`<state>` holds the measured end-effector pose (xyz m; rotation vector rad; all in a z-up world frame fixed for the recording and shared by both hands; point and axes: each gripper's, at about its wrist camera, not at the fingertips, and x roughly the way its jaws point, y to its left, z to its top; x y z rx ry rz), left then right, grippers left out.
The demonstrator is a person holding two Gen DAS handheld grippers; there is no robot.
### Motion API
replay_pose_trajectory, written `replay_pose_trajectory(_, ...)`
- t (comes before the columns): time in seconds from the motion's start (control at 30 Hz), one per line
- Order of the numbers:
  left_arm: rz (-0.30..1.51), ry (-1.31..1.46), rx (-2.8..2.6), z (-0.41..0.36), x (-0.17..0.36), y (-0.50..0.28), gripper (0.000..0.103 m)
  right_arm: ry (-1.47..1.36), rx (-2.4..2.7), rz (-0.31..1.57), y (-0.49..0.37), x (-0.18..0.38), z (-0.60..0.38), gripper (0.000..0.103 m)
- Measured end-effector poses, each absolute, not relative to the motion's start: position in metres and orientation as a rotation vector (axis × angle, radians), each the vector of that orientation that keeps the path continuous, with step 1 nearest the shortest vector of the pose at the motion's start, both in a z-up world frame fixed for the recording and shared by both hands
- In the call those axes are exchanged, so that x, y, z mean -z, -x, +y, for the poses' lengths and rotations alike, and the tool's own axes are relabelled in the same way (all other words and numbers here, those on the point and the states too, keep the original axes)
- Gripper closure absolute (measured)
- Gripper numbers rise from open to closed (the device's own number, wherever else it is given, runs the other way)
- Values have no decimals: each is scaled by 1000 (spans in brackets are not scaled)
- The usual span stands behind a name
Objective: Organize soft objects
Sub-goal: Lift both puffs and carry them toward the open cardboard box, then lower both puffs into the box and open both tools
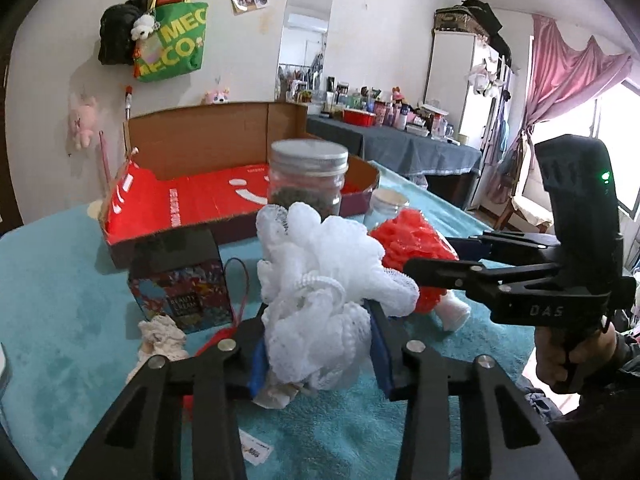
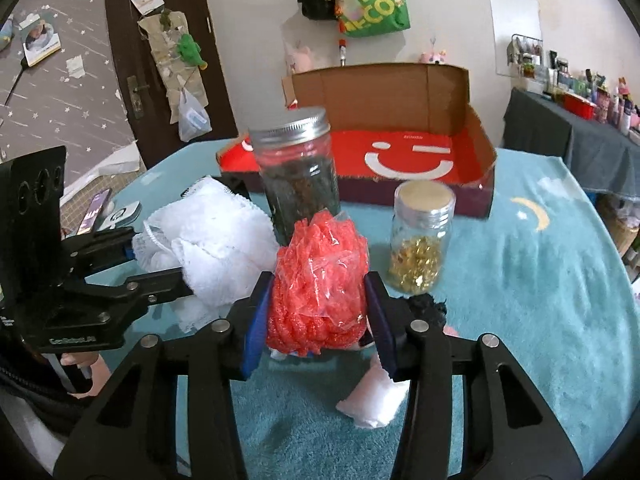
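Daylight fills the room, coming from the window behind the pink curtain at the right of the left wrist view, where the panes are blown out to white. The wall is evenly lit and shadows on the teal cloth are soft. Both fisheye views bend straight lines hard toward the rim and darken to black corners. The tall jar looks slightly soft in the left view; its metal lid catches a mild sheen.
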<state>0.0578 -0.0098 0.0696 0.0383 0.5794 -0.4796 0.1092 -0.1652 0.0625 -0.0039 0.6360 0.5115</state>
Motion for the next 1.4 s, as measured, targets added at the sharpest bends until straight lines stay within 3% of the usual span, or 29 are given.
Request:
replay_pose_trajectory(0.33,487,-41,441,13,-116,-61,59,-7,-510,552,-110,-104,-173,60)
replay_pose_trajectory(0.73,494,-79,431,26,-164,-135,59,46,-507,504,-180,-167,-178,60)
replay_pose_trajectory(1.07,617,-194,406,7,-174,-260,59,94,-516,656,-317,-181,-156,59)
replay_pose_trajectory(1.4,791,-212,372,-10,-122,-388,58,80,-422,893,-457,-127,-129,59)
